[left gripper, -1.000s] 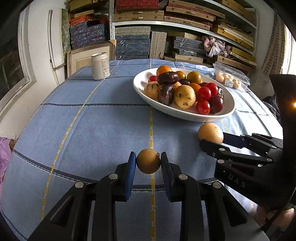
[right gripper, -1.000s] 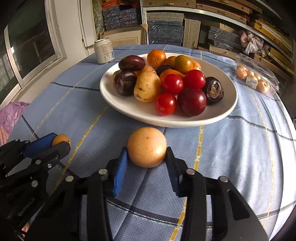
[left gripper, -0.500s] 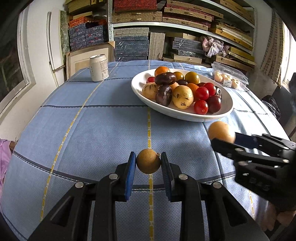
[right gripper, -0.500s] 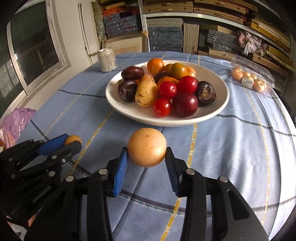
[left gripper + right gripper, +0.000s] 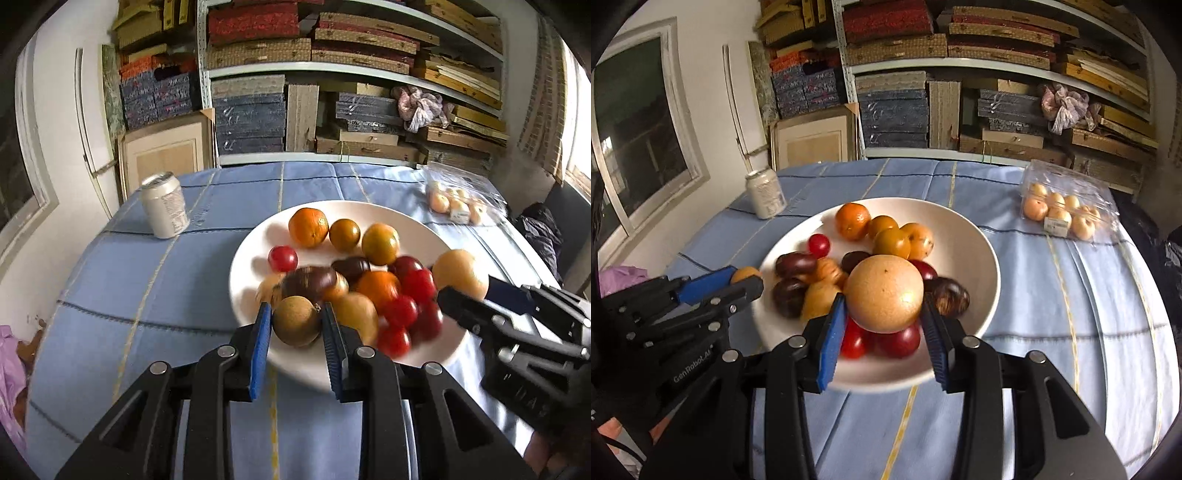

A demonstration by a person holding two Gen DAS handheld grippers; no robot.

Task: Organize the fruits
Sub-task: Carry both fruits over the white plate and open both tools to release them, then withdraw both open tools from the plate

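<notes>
My left gripper (image 5: 297, 321) is shut on a small brown round fruit (image 5: 295, 321), held above the near left rim of the white plate (image 5: 251, 254). My right gripper (image 5: 884, 295) is shut on a larger pale orange round fruit (image 5: 884, 293), hanging over the near side of the same plate (image 5: 967, 240). The plate is heaped with oranges, red tomatoes, dark purple fruits and yellow-brown ones. In the left wrist view the right gripper (image 5: 461, 291) comes in from the right with its fruit (image 5: 460, 271). The left gripper (image 5: 738, 282) shows at the left of the right wrist view.
A blue checked cloth (image 5: 155, 280) covers the table. A pale drink can (image 5: 164, 210) stands at the far left. A clear plastic box of small pale fruits (image 5: 1063, 210) lies at the far right. Shelves stacked with boxes fill the wall behind. A pink bag (image 5: 11, 373) is low left.
Both grippers have risen off the cloth and gone forward with their fruits. They now hang over the plate's near side instead of in front of it.
</notes>
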